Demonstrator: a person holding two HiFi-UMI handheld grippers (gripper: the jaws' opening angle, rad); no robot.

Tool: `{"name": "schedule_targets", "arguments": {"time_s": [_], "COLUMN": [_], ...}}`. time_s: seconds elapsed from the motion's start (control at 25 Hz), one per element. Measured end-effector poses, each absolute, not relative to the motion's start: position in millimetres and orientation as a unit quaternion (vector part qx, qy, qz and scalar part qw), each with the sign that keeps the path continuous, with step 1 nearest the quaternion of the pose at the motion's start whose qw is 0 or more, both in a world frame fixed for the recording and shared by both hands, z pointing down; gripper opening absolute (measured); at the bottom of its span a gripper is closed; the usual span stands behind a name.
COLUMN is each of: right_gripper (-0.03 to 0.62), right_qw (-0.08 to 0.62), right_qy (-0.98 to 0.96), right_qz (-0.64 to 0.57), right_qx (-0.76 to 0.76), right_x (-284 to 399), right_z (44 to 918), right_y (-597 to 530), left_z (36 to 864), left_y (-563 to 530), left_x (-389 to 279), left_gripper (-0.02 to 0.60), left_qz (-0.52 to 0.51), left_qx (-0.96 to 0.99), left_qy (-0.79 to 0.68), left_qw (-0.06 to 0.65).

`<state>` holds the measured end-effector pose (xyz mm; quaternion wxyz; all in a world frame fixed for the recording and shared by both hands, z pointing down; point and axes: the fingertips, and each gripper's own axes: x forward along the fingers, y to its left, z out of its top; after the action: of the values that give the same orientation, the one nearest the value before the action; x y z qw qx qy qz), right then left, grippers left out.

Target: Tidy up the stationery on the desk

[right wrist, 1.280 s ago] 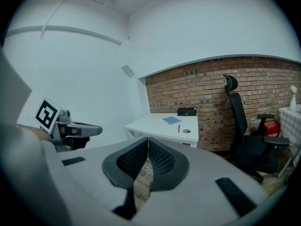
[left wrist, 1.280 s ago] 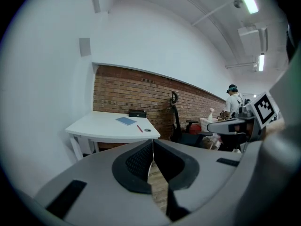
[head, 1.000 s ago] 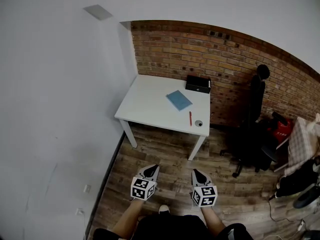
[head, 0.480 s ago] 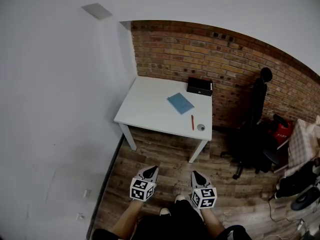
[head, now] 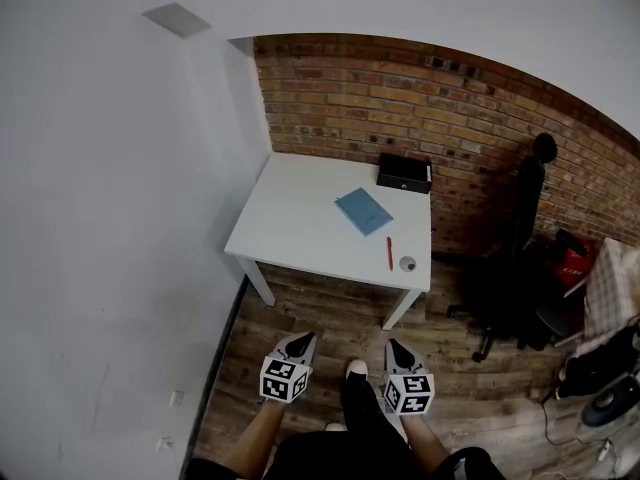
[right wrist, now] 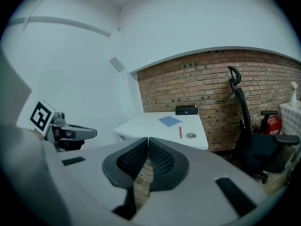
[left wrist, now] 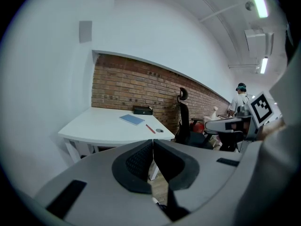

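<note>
A white desk (head: pixel 300 230) stands in the corner against a brick wall. On it lie a blue notebook (head: pixel 363 211), a red pen (head: pixel 390 253), a small round grey item (head: pixel 407 264) near the front right corner, and a black box (head: pixel 404 173) at the back edge. The same things show in the left gripper view as notebook (left wrist: pixel 132 119) and pen (left wrist: pixel 150 128), and in the right gripper view as notebook (right wrist: pixel 170 121) and pen (right wrist: pixel 180 132). My left gripper (head: pixel 299 344) and right gripper (head: pixel 397 350) hang over the wooden floor, well short of the desk, both shut and empty.
A black office chair (head: pixel 520 258) stands right of the desk, with a red object (head: pixel 568 262) and cluttered items beyond. A white wall (head: pixel 120 218) runs along the left. Another person (left wrist: pixel 240 100) stands far off in the left gripper view.
The desk sits slightly lower and larger in the head view as I walk toward it. Both grippers keep their place in the view and stay shut.
</note>
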<state>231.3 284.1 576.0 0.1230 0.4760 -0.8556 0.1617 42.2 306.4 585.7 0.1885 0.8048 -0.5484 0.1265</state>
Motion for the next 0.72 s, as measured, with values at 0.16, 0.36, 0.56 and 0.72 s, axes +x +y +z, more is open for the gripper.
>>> {"name": "schedule_targets", "arguments": {"time_s": [0.16, 0.36, 0.56, 0.72], "right_gripper": [0.023, 0.023, 0.023, 0.023], "right_qw": [0.118, 0.120, 0.117, 0.114], "right_qy": [-0.860, -0.858, -0.857, -0.859], "right_qz": [0.164, 0.175, 0.173, 0.174], "right_qx": [0.468, 0.468, 0.471, 0.467], "right_x": [221.7, 217.8, 218.5, 214.8], "right_z": [575.7, 578.0, 575.1, 573.5], "right_y": [240.9, 181.4, 121.4, 73.9], "left_z": [584.9, 585.2, 578.5, 577.7], "left_y": [262.4, 204.3, 140.6, 92.3], "left_x": [36.2, 36.0, 36.8, 36.1], "left_gripper": [0.015, 0.017, 0.017, 0.017], "left_qz": [0.131, 0.141, 0.145, 0.148], "left_qx": [0.803, 0.804, 0.804, 0.805], "left_qy": [-0.550, -0.546, -0.545, -0.543], "left_qw": [0.186, 0.189, 0.187, 0.186]}}
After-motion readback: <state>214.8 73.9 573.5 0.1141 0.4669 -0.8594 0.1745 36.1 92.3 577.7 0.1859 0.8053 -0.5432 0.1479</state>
